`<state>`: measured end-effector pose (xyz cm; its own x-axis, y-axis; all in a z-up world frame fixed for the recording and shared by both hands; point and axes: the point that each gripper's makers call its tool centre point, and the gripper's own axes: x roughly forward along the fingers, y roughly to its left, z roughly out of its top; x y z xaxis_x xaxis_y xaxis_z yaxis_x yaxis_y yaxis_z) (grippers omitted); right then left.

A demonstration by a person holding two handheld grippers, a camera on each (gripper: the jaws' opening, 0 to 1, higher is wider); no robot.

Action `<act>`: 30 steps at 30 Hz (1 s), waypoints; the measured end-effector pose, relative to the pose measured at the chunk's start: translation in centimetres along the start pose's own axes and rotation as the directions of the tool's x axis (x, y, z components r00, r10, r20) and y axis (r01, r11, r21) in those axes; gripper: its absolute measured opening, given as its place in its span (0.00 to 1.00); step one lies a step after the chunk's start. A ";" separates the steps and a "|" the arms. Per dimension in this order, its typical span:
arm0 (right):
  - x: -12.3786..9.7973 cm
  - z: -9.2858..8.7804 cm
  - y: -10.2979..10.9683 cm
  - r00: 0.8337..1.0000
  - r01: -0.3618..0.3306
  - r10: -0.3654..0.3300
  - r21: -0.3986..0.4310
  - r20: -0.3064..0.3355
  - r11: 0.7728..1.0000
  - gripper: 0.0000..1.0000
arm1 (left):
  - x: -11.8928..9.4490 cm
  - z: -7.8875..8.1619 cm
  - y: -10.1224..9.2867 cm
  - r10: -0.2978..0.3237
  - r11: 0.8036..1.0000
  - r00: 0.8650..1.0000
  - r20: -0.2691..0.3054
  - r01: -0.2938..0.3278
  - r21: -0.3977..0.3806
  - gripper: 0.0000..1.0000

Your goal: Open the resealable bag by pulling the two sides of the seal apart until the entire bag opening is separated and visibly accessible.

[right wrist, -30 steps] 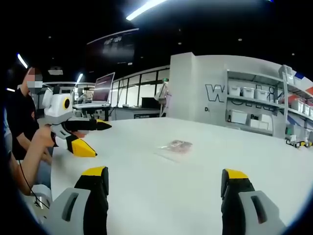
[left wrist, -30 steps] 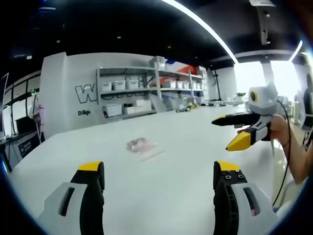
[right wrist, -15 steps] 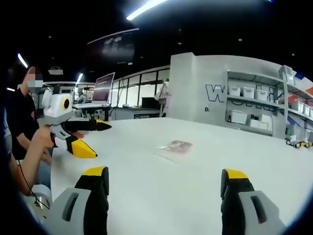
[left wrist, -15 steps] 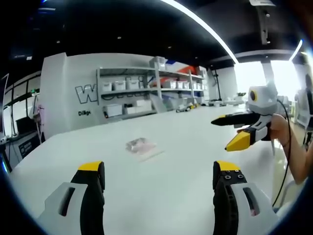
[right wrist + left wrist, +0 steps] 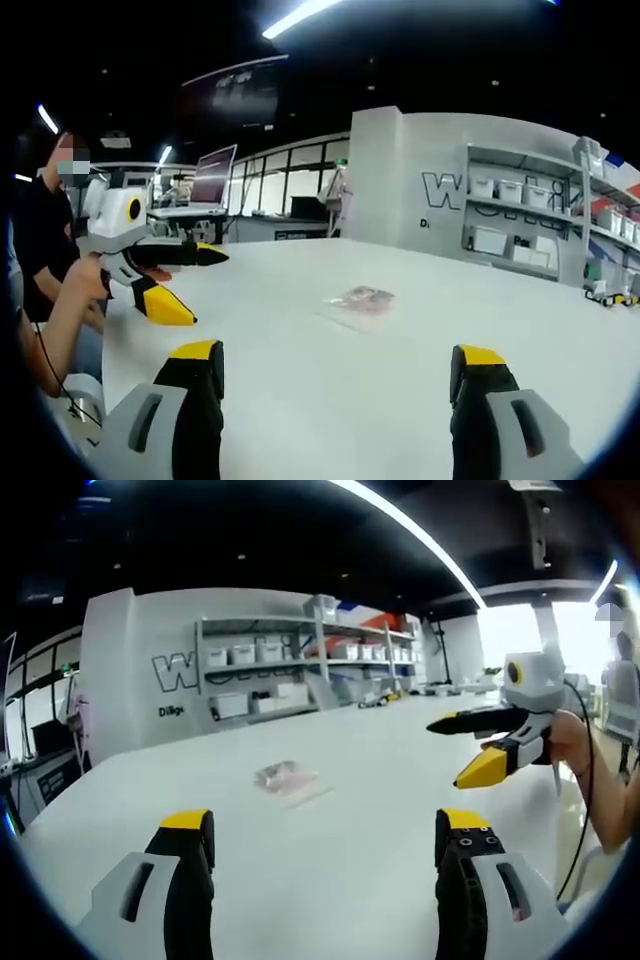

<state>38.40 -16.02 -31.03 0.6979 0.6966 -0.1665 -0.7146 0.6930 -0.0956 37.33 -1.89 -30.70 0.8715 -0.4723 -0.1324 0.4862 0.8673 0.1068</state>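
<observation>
A small clear resealable bag (image 5: 288,778) with pinkish contents lies flat on the white table (image 5: 360,820), well ahead of both grippers; it also lies mid-table in the right gripper view (image 5: 361,300). My left gripper (image 5: 325,840) is open, jaws wide apart, held above the near table edge with nothing between them. My right gripper (image 5: 335,370) is likewise open and empty. The right gripper (image 5: 478,746) enters the left gripper view from the right, held by a hand. The left gripper (image 5: 175,282) shows at the left of the right gripper view, its yellow-tipped jaws apart.
Shelving (image 5: 300,670) with white bins stands against the far wall behind the table. A person (image 5: 45,250) in dark clothes sits at the left of the right gripper view. Desks with monitors (image 5: 215,180) stand in the background.
Both views have shifted only slightly. The right gripper has drifted a little left in the left gripper view. The bag lies unmoved.
</observation>
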 end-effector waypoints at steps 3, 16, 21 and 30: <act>0.1 0.1 0.1 1.000 -0.002 0.002 -0.001 0.000 1.000 0.95 | 0.0 0.1 0.0 -0.002 1.000 1.000 0.004 0.002 -0.001 0.91; 0.3 0.4 0.2 1.000 -0.006 0.006 -0.019 -0.002 1.000 0.95 | -0.1 0.3 0.0 -0.003 1.000 1.000 -0.001 0.003 0.011 0.90; 0.3 0.8 0.3 1.000 -0.006 0.006 -0.011 0.018 1.000 0.95 | -0.1 0.1 0.0 -0.002 1.000 1.000 -0.006 0.002 0.013 0.89; 0.3 0.8 0.1 1.000 -0.001 0.001 -0.012 0.019 1.000 0.93 | -0.2 0.2 0.1 0.001 1.000 1.000 -0.001 -0.001 0.011 0.89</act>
<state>38.54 -15.61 -30.33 0.6978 0.7008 -0.1483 -0.7158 0.6901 -0.1072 37.23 -1.80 -30.42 0.8719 -0.4713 -0.1332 0.4861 0.8660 0.1176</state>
